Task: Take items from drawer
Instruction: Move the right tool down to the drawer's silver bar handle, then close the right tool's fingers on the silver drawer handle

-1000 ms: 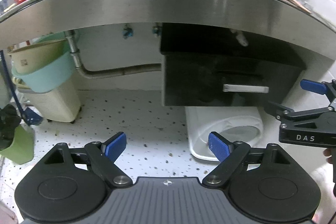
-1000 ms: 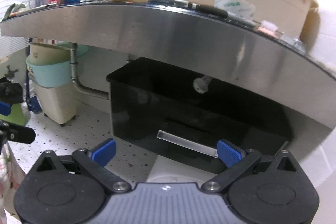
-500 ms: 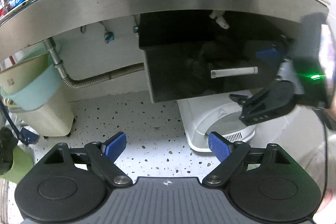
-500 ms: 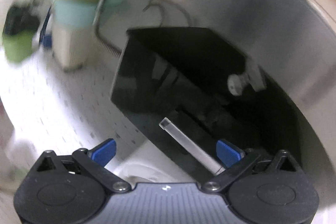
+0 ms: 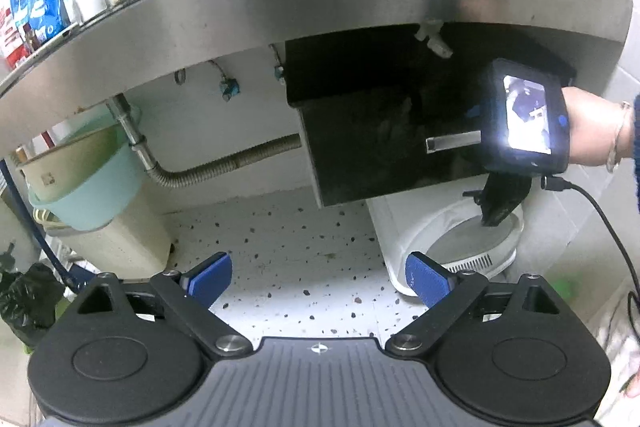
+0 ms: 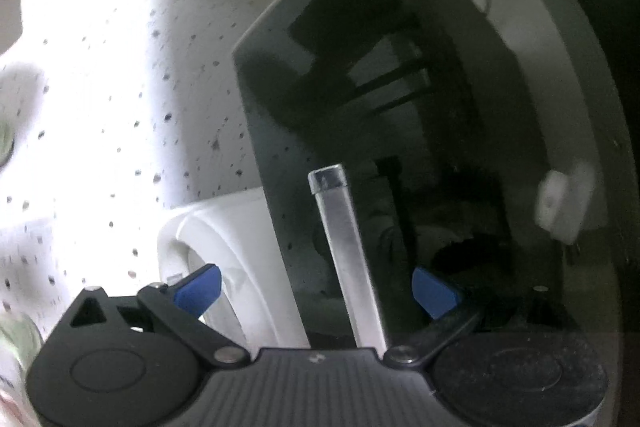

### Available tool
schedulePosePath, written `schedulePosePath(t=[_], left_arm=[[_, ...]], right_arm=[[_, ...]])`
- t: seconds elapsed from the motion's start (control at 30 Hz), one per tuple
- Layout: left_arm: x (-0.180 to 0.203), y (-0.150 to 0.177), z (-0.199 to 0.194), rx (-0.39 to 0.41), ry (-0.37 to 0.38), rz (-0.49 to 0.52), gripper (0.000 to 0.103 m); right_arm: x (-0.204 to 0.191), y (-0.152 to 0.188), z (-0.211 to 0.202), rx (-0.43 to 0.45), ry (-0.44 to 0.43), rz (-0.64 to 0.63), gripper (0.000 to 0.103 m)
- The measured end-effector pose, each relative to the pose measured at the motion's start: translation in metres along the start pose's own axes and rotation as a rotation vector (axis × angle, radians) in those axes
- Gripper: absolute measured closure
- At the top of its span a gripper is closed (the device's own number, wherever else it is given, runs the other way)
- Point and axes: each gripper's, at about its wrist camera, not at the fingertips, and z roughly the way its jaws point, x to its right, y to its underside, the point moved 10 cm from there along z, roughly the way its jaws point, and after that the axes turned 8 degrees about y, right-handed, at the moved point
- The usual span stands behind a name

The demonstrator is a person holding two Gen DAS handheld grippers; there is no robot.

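The left gripper [image 5: 318, 281] hangs low over the floor, jaws opening wide and empty. At two o'clock, the right gripper [image 6: 316, 291] straddles the handle [image 6: 346, 251] of the shut black drawer [image 5: 380, 147], jaws wide, not yet gripping. Nothing is taken out; opening the drawer comes first.

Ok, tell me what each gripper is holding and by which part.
Nothing. The left gripper is opening over bare floor; the right gripper straddles the drawer handle, pads not touching it.
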Motion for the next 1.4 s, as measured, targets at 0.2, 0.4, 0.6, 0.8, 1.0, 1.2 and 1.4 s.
schedulePosePath(t=[0.2,0.4,0.6,0.8,1.0,1.2,1.4], left_arm=[[-0.004,0.002,0.003,-0.022,0.032,-0.025,0.008],[-0.001,0.002,0.001,-0.029,0.064,-0.025,0.008],[0.002,0.003,0.001,-0.042,0.082,-0.026,0.008],[0.004,0.005,0.003,-0.062,0.098,-0.027,0.008],[0.002,0.004,0.001,-0.058,0.091,-0.02,0.008],[-0.005,0.005,0.004,-0.077,0.093,-0.049,0.008],[-0.006,0.003,0.005,-0.082,0.097,-0.055,0.008]], right_arm=[[-0.009,0.0,0.016,-0.023,-0.065,-0.023,0.001],[-0.017,-0.001,0.019,-0.033,-0.069,-0.065,0.0],[-0.021,0.001,0.018,-0.045,-0.053,-0.115,0.0],[-0.022,-0.001,0.02,-0.039,-0.05,-0.095,0.0],[-0.024,-0.003,0.021,-0.036,-0.034,-0.091,0.0],[-0.027,-0.006,0.022,-0.031,-0.033,-0.09,0.0],[-0.026,-0.004,0.012,-0.017,-0.041,-0.053,0.0]])
